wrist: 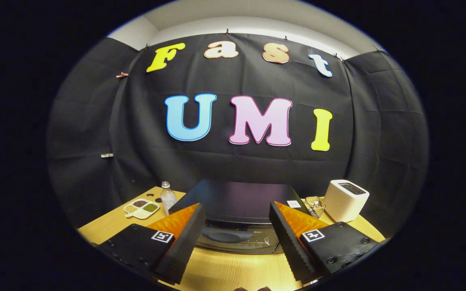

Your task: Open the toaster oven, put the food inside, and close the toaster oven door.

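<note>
A black toaster oven (237, 200) stands on the wooden table (233, 270), seen from above and in front. Its door with a curved handle (227, 234) faces me and is closed. My gripper (233, 230) hovers above the table in front of the oven, open, with nothing between its fingers. The handle lies just ahead, between the two fingertips. Whatever food there is, I cannot pick it out beside the oven.
A white toaster (345, 200) stands to the right of the oven, with a small wire rack (316, 208) beside it. Left of the oven are a clear bottle (168, 197) and a white divided dish (141, 208) of seeds or spices.
</note>
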A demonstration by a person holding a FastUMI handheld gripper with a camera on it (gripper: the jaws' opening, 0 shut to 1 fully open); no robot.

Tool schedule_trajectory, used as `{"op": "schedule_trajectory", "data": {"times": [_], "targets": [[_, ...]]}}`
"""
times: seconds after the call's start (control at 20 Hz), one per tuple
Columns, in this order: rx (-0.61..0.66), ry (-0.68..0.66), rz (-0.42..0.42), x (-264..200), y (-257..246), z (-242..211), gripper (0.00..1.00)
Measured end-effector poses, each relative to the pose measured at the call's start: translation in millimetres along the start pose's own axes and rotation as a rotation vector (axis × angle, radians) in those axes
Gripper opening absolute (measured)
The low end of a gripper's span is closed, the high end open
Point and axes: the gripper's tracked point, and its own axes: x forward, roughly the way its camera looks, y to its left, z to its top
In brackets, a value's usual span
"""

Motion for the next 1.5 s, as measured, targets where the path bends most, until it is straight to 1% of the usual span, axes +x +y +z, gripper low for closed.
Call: {"op": "schedule_trajectory", "data": {"times": [0.15,0.3,0.5,0.6,0.65,0.7,0.75,0.95,1.25,1.5], "targets": [[-0.006,0.051,-0.032,27.4,4.2,-23.4,0.98],[0.013,0.095,-0.06,45.4,8.1,-43.4,0.98],[0.025,0.166,-0.094,54.1,13.7,-73.5,0.98],[0.041,0.159,-0.101,57.7,13.2,-71.4,0.98],[0.059,0.186,-0.092,55.4,16.9,-76.9,0.97],[0.059,0.168,-0.098,53.7,17.7,-72.8,0.98],[0.05,0.18,-0.094,56.3,17.9,-74.9,0.97],[0.058,0.201,-0.081,45.2,20.1,-79.1,0.98],[0.092,0.241,-0.055,8.2,23.4,-95.0,0.98],[0.085,0.276,-0.035,-15.3,26.9,-111.4,0.97]]}}
